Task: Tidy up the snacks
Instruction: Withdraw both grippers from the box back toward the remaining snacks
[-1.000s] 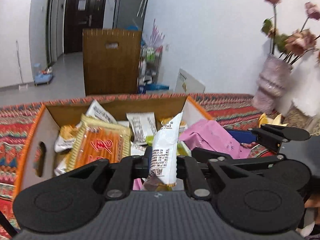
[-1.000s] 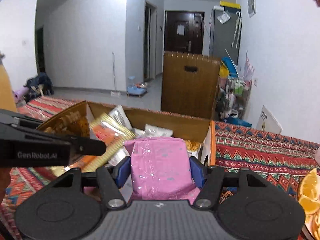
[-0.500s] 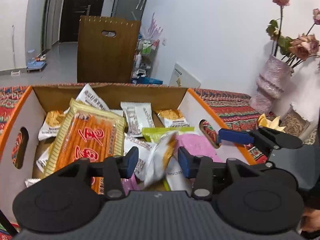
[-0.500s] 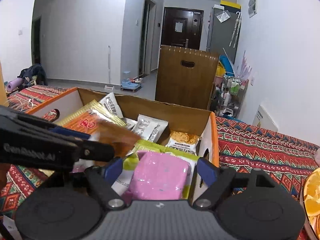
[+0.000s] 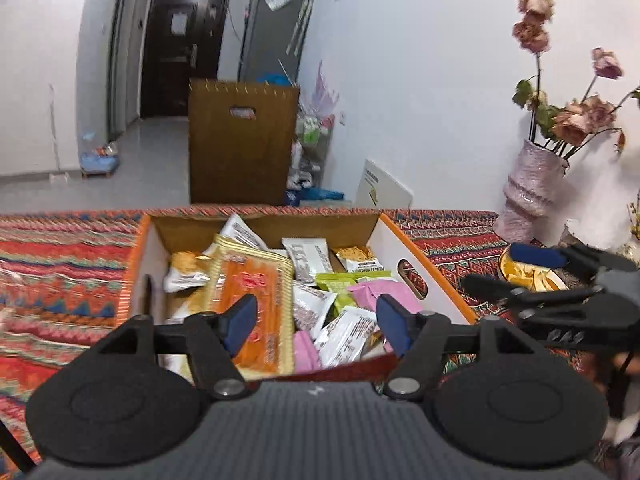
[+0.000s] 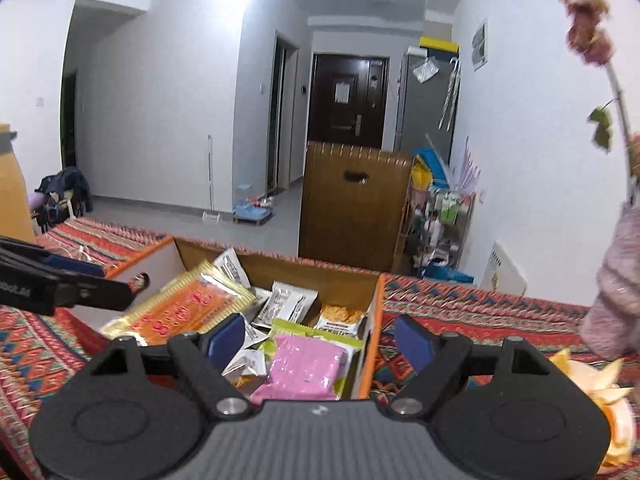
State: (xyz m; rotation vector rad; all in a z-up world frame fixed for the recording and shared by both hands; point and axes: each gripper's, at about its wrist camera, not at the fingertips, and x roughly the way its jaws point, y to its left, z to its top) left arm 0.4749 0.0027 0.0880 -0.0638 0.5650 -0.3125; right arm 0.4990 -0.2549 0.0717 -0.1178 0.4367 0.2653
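- Left wrist view: my left gripper (image 5: 314, 322) hangs over the cardboard box (image 5: 420, 258), its blue-padded jaws having just been opening, now spread with nothing between them.
- The box has white outer walls, orange edges, a brown inside and an oval handle cutout. It sits on a woven cloth (image 5: 60, 264) of red and blue zigzags.
- Inside lies a jumble of crinkly snack packets: a long orange packet (image 5: 252, 280) with a ribbed gold border, a smooth pink packet (image 5: 386, 294), a lime-green one (image 5: 340, 282), and several white printed ones. A white packet (image 5: 346, 336) lies below my jaws.
- The near box wall is hidden behind the gripper body; print is too blurred to read.
- Right wrist view: my right gripper (image 6: 320, 338) is likewise spread and empty, the pink packet (image 6: 306, 364) lying loose in the box (image 6: 372, 344) beneath.
- The left gripper (image 6: 68, 286) enters at the left edge, cut off by the frame.
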